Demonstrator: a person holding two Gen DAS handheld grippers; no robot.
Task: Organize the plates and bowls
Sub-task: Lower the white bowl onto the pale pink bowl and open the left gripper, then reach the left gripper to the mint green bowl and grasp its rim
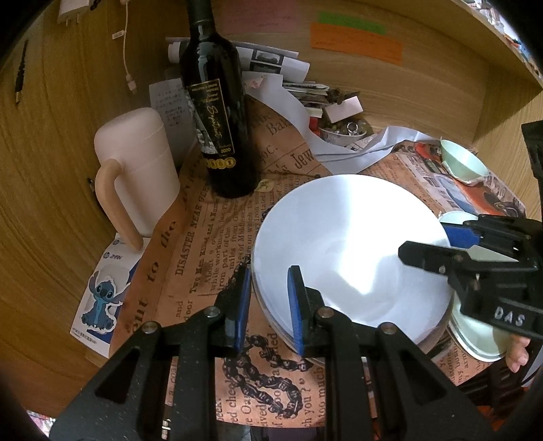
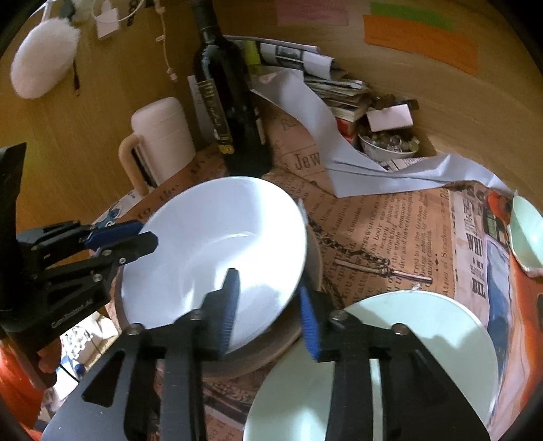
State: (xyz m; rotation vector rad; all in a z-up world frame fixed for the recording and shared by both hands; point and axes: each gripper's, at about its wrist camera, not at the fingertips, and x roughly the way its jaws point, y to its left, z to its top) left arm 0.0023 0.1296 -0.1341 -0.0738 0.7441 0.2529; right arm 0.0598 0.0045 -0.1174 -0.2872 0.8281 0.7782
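The white bowl [image 2: 217, 251] is sitting on a stack of plates [image 1: 437, 330] over newsprint-patterned paper [image 2: 390, 224]. The left gripper [image 1: 268, 305] is pinching the bowl's near left rim. The right gripper [image 2: 268, 312] is straddling its right rim, pads spread. A pale green plate [image 2: 424, 339] is crowding the right; a wine bottle [image 1: 217, 112] is standing far left.

Wooden desk nook: wood-grain wall [image 1: 68, 142] at left and back, shelf edge [image 1: 492, 44] upper right. Orange sticky note [image 1: 356, 45] and green sticky note [image 1: 351, 25] on back wall. Newspaper-print sheet [image 1: 190, 257] covers the desktop. Warm, dim light.
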